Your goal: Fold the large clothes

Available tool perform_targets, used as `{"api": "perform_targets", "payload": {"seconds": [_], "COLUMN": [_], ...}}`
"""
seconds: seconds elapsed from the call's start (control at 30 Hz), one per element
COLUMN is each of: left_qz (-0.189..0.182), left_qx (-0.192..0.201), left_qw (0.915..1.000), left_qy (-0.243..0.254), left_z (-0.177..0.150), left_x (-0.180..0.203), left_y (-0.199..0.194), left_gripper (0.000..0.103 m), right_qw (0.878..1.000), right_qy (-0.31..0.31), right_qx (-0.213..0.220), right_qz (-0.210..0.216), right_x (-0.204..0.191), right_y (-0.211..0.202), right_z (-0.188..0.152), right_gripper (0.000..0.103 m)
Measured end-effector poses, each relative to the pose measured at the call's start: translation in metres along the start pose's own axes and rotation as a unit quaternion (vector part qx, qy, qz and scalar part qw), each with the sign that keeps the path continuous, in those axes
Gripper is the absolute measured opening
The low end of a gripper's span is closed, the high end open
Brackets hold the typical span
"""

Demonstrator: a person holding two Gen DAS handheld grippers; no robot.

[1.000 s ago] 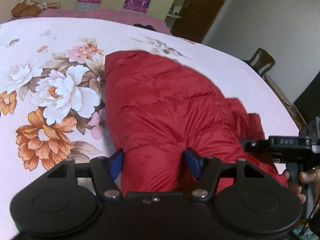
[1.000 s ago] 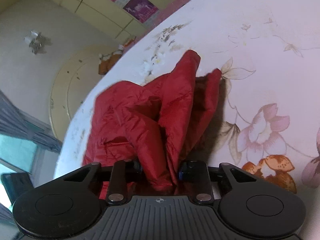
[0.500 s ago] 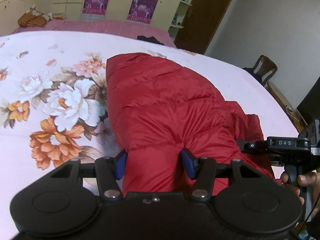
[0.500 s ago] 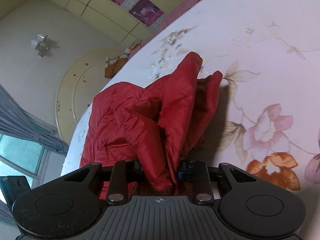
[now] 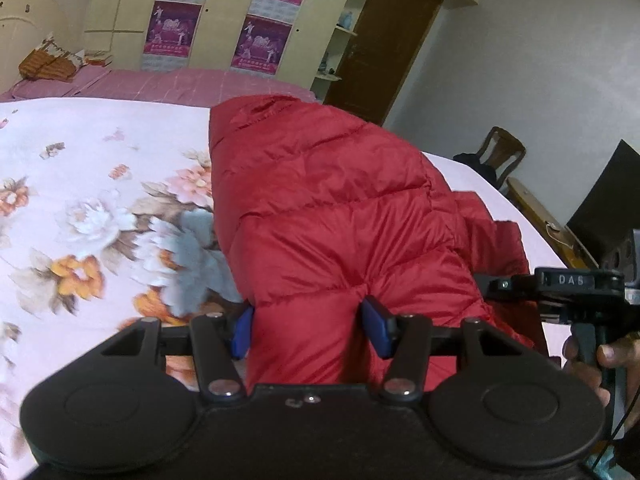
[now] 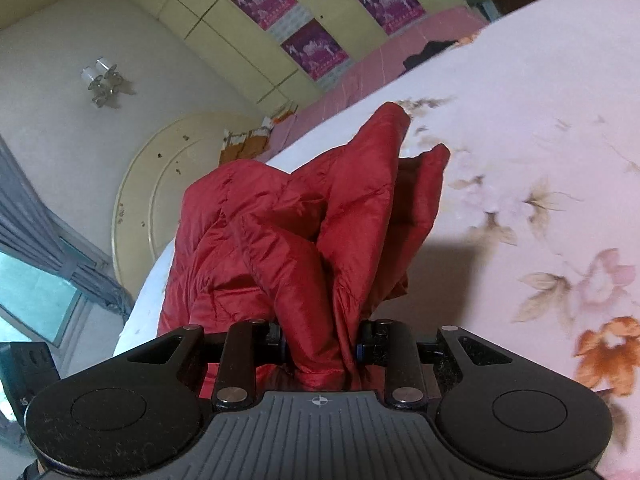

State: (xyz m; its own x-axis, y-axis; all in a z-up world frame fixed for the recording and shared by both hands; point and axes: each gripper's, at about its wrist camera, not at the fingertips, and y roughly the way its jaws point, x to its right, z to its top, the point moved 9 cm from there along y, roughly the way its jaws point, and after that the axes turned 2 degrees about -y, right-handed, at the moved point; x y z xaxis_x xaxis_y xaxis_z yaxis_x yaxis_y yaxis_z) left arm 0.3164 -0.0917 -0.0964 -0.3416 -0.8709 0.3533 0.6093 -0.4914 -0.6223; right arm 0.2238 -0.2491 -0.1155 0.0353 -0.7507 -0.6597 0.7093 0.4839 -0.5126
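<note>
The red puffer jacket (image 5: 336, 216) lies bunched on the floral bed sheet (image 5: 80, 184). The left gripper (image 5: 308, 330) has its jaws clenched on a thick fold at the jacket's near edge; the right gripper (image 6: 320, 346) pinches another gathered fold of the jacket.

item: red quilted puffer jacket (image 5: 340, 208) | state: bunching into puffy folds, near edge rising clear | pose: far end lying flat, a cuff-like end (image 6: 394, 120) sticking upward | place: resting on floral bedsheet (image 5: 80, 168)
</note>
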Motion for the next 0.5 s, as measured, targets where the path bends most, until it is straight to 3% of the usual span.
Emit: {"api": "perform_targets", "payload": {"seconds": [0.5], "left_qz": [0.005], "left_qx": [-0.012], "left_qw": [0.9999], "left_qy": [0.0], "left_z": [0.025], "left_x": [-0.162], "left_y": [-0.056], "left_gripper": [0.053], "right_qw": [1.0], "right_qy": [-0.024], "right_qx": [-0.012], "right_qz": [-0.006], "right_x": [-0.135], "right_y": [0.13], "right_z": [-0.022], "right_gripper": [0.028]}}
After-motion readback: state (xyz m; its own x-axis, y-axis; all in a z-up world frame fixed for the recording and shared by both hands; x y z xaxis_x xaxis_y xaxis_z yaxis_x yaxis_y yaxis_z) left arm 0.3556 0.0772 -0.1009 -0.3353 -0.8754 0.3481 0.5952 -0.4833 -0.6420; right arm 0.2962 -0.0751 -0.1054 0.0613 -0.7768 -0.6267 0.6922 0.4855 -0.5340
